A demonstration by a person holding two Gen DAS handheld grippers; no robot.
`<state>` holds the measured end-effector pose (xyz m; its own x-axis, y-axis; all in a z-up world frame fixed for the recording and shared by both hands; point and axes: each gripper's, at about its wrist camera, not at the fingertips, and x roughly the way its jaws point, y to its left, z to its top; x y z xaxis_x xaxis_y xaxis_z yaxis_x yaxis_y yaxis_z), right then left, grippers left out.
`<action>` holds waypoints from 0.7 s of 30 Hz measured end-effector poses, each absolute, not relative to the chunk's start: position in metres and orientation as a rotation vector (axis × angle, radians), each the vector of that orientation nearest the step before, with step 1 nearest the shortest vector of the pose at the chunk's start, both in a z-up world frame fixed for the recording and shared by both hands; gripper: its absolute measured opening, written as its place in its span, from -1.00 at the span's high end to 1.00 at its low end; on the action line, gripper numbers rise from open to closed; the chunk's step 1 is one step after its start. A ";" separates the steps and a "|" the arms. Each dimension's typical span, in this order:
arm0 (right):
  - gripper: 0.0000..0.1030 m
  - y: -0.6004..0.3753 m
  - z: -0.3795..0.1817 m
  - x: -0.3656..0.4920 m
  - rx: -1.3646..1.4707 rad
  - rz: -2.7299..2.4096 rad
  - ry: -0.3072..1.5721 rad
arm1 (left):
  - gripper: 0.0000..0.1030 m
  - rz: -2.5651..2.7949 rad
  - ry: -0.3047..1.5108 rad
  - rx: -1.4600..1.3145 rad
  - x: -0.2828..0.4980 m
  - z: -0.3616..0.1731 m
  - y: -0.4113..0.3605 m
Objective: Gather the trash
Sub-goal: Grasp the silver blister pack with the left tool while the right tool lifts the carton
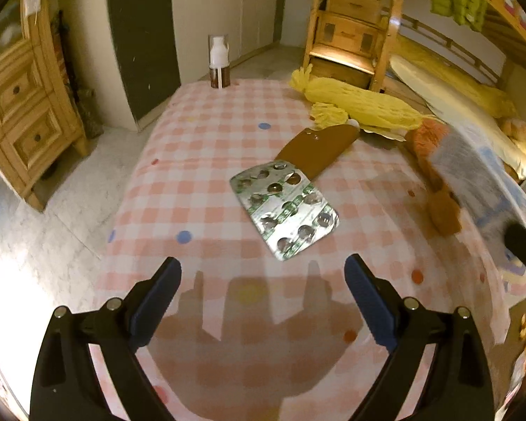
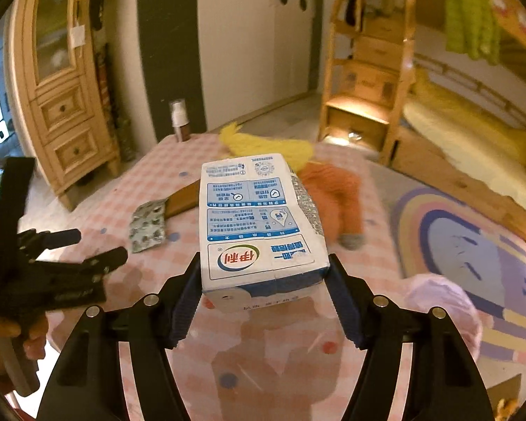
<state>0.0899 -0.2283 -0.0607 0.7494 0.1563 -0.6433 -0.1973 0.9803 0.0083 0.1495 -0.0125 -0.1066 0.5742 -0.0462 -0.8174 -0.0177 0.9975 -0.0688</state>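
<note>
one milk carton (image 2: 259, 231) clamped in right gripper (image 2: 263, 294) fingers; one blister pack (image 1: 284, 207) before released left gripper (image 1: 263, 301).

Blister pack (image 1: 284, 210) mid-table (image 1: 193, 161), overlapping sleeve (image 1: 317, 152) at its 1 o'clock; doll (image 1: 361, 105) beyond; pump bottle (image 1: 219, 61) at table's 12 o'clock edge.

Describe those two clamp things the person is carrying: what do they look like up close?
Both match. The left gripper and the right gripper each have two black plastic arms that spread in a V, with silver round bolts at the hinges. The fingers are lined with dark blue ribbed pads. From the right one's camera, the left tool's black handle carries faint lettering. No cables or sleeves show.
</note>
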 end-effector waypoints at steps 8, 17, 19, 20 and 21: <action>-0.32 -0.251 -0.069 0.086 -0.050 0.159 0.695 | -0.67 0.051 0.971 -0.159 0.185 -0.111 -0.020; -0.32 -0.262 -0.072 0.090 -0.036 0.144 0.704 | -0.50 0.110 1.000 -0.157 0.201 -0.125 -0.029; -0.32 -0.263 -0.071 0.088 -0.034 0.144 0.702 | -0.34 0.109 0.992 -0.159 0.197 -0.124 -0.028; -0.32 -0.262 -0.072 0.088 -0.032 0.144 0.701 | -0.29 0.113 0.990 -0.154 0.195 -0.124 -0.028; -0.32 -0.263 -0.072 0.087 -0.030 0.144 0.701 | -0.19 0.117 0.989 -0.147 0.194 -0.124 -0.027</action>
<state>0.0869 -0.2631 -0.0724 0.7548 0.1220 -0.6445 -0.1423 0.9896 0.0207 0.1942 -0.0273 -0.1241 0.5449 0.0312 -0.8379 -0.1649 0.9838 -0.0706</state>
